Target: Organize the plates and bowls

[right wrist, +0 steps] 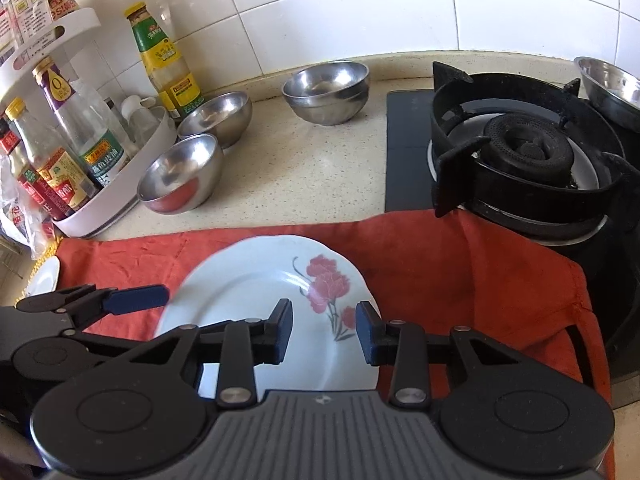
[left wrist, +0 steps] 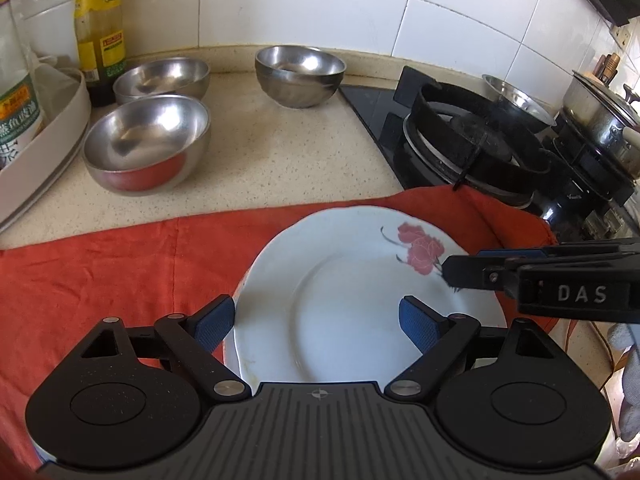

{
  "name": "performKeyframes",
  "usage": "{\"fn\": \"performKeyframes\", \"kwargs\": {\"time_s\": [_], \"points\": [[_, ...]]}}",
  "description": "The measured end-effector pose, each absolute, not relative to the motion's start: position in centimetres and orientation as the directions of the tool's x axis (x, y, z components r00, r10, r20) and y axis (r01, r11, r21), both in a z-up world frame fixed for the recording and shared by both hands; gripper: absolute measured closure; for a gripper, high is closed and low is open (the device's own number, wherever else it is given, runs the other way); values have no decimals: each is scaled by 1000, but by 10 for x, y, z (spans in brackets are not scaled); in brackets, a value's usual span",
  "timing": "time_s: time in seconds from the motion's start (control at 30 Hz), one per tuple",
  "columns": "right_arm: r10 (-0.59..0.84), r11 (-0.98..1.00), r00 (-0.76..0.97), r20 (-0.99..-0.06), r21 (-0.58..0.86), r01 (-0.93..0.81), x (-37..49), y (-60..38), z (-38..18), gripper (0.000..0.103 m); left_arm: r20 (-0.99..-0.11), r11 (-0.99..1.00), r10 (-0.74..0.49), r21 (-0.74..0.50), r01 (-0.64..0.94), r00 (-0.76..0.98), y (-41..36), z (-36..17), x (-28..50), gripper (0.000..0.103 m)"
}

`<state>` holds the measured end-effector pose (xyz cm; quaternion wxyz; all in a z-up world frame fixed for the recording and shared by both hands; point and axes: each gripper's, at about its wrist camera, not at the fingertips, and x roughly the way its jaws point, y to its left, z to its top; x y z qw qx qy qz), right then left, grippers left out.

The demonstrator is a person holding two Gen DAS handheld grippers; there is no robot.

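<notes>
Both tongs hang spread open over the white flowered plate [left wrist: 344, 304]: left tongs [left wrist: 316, 322] straddle its near-left side, right tongs [right wrist: 323, 330] sit above the flower, gripping nothing. That plate lies on an orange cloth [left wrist: 120, 264] at the tabletop's [left wrist: 296, 160] front edge, apparently stacked on another plate. Behind the cloth is bare tabletop, then three steel bowls [left wrist: 148, 144] near the tiled wall [left wrist: 320, 0]. Stove [right wrist: 520, 160] to the right, bottle rack [right wrist: 120, 184] to the left.

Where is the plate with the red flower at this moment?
The flowered plate lies on the orange cloth at the counter's front, under both open grippers, with the gas burner behind it to the right.
</notes>
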<state>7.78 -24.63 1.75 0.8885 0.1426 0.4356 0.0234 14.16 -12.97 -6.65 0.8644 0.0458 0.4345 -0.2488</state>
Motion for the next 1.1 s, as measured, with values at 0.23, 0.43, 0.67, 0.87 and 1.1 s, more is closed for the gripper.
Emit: {"fn": "performKeyframes", "kwargs": {"time_s": [0.23,0.43,0.67,0.87,1.1], "points": [[164,959,629,-760,271,78,79,-244,22,65,-740,854,-406,-98,511,537,-134,-56,137,8],[180,961,630,-755,273,53,80,-237,24,64,-742,865,-391,-94,493,544,-127,-55,137,8],[227,960,623,-748,281,-11,88,-218,24,63,-741,895,-353,-89,437,571,-107,-52,133,6],[286,952,607,-741,291,-94,100,-193,26,61,-741,928,-300,-80,365,600,-81,-49,129,6],[370,929,572,-732,302,-214,117,-150,28,61,-742,966,-217,-71,247,635,-39,-44,124,5]]}}
